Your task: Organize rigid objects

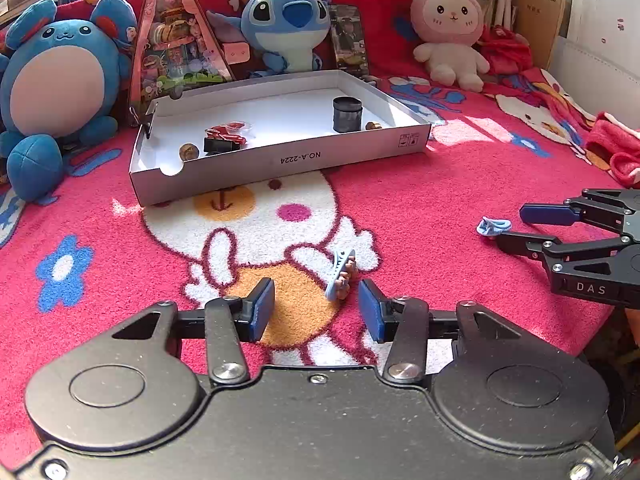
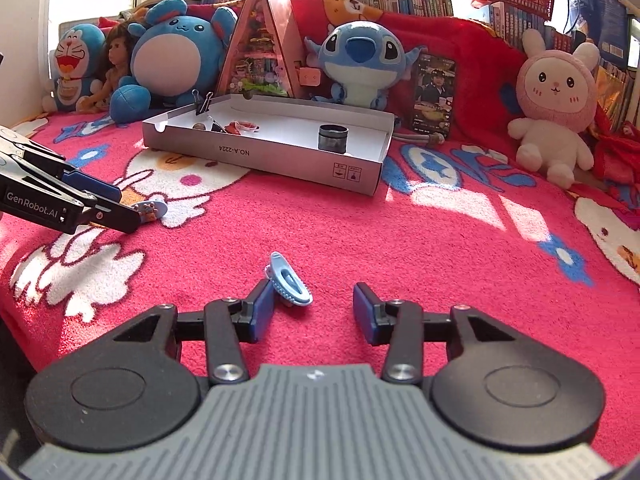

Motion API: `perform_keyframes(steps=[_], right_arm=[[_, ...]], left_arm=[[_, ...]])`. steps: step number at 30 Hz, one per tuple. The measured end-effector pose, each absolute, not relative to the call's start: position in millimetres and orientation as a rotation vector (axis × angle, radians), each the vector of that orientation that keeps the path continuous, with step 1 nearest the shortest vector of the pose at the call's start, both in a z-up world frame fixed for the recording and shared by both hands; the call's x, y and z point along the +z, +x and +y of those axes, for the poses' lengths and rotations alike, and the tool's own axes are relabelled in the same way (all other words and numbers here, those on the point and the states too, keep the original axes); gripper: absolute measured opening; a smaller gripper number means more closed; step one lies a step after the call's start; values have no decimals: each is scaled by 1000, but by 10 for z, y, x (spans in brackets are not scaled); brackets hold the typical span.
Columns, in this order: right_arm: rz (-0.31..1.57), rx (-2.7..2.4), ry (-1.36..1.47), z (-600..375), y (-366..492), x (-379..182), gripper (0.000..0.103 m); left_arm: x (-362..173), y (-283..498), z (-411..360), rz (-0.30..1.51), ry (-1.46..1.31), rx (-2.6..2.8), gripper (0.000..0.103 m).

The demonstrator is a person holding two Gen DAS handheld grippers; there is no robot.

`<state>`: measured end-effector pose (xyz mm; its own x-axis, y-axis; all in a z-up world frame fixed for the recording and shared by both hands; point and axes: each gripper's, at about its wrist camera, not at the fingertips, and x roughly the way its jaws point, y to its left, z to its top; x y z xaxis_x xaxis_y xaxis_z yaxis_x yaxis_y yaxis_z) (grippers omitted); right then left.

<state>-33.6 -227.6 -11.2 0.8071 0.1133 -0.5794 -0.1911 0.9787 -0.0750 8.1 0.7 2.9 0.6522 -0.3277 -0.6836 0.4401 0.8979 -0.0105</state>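
Pink blanket point(image 2: 400, 248); box point(image 2: 260, 156), two clips point(image 2: 290, 280) on it

the near wall of the white cardboard box point(image 1: 280, 160) carries "no.a-2224", printed upside down, with two small handling symbols at its right end, too small to read. the right gripper point(image 1: 508, 224) body reads "das". the left gripper point(image 2: 132, 206) body reads "genrobot.ai".

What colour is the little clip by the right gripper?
Light blue. The clip shows best in the right wrist view, beside the open right gripper.
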Motion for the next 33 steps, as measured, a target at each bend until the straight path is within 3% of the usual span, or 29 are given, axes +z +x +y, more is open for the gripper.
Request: perform_keyframes(steps=[20,33], right_arm=[[576,246,-82,-2311,-274,-85,72],[574,275,-132,-2423,-147,-110,72]], left_arm=[[54,196,189,719,88,-248,51],[-65,230,77,715,153,-234,53]])
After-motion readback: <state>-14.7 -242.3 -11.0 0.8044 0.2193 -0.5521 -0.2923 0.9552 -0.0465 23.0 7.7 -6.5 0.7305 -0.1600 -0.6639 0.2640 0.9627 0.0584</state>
